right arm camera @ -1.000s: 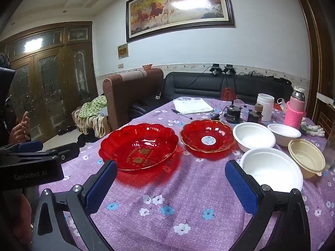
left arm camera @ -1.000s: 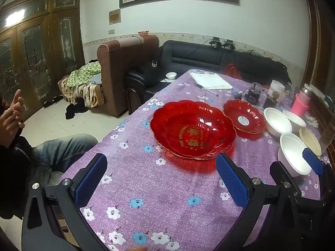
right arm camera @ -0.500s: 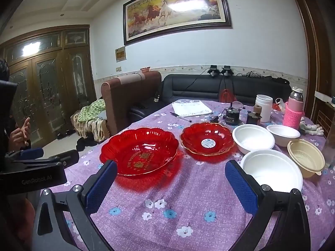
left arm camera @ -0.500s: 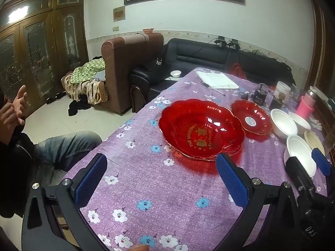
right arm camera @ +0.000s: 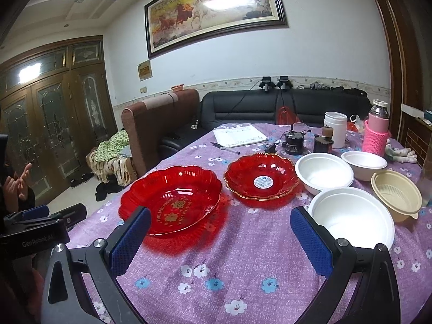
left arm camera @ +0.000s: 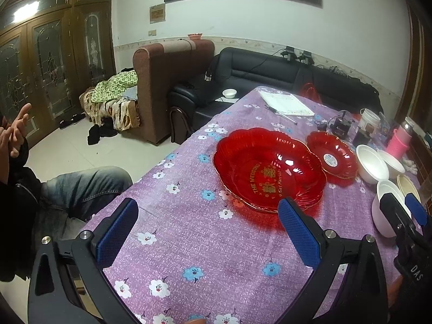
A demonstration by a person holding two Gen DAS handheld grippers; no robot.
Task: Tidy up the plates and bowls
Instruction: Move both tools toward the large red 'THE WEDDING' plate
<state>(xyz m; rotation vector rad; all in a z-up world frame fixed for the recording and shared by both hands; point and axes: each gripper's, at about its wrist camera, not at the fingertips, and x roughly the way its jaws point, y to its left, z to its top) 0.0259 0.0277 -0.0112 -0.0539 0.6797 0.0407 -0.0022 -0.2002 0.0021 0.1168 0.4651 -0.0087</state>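
A large red scalloped plate [left arm camera: 270, 170] [right arm camera: 172, 197] lies on the purple flowered tablecloth, with a smaller red plate [left arm camera: 333, 156] [right arm camera: 260, 179] just beyond it. To their right stand three white bowls [right arm camera: 351, 221] [right arm camera: 322, 172] [right arm camera: 364, 163] and a cream bowl [right arm camera: 395, 191]. My left gripper [left arm camera: 208, 226] hovers open above the cloth, short of the large plate. My right gripper [right arm camera: 221, 233] is open too, between the large plate and the nearest white bowl. Both hold nothing.
At the far end of the table [right arm camera: 243, 264] are a notebook [right arm camera: 239, 135], a pen, a small black device [right arm camera: 294, 140], a white jar [right arm camera: 335, 128] and a pink-sleeved bottle [right arm camera: 376, 135]. A seated person [left arm camera: 54, 186] is at the left edge. Sofas stand behind.
Both grippers have drawn back and risen slightly, so the plates and bowls look a little farther off. The left view has swung a bit left. Nothing on the table moved.
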